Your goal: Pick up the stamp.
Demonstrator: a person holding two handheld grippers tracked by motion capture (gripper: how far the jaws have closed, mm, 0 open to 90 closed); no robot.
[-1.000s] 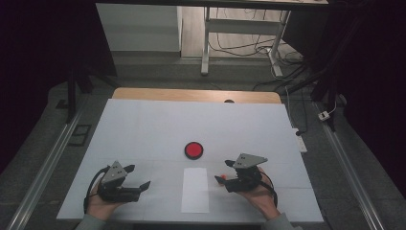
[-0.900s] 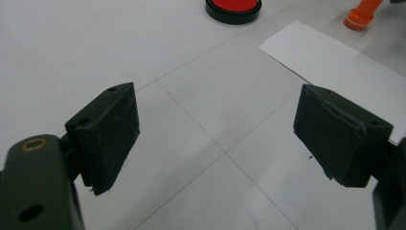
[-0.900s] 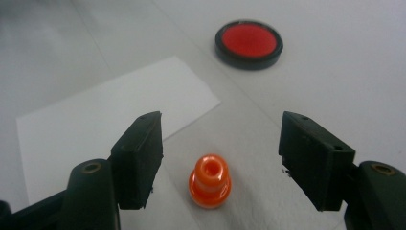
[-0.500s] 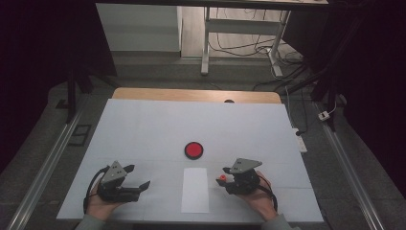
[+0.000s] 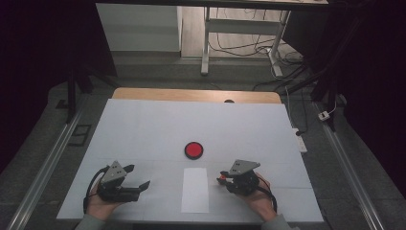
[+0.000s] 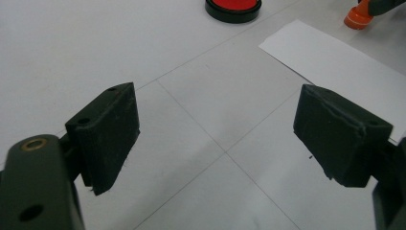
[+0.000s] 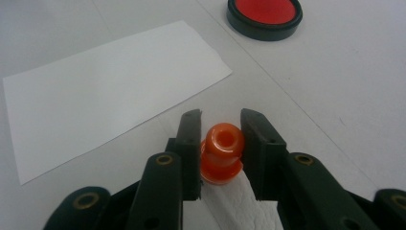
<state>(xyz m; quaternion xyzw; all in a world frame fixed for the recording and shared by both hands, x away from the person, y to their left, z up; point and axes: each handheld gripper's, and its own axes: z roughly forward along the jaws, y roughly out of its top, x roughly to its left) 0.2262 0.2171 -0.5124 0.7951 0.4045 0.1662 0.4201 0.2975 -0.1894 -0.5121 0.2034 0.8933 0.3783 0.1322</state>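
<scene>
- Orange stamp [image 7: 221,153] sits between the jaws of the right gripper [image 7: 221,143], which have just been closing and now clamp it by the neck, near the right edge of the paper [image 7: 105,91].
- Probably it is held so for inking on the red pad [image 7: 265,14].
- Left gripper [image 6: 215,139] rests with jaws wide apart, holding nothing.
</scene>
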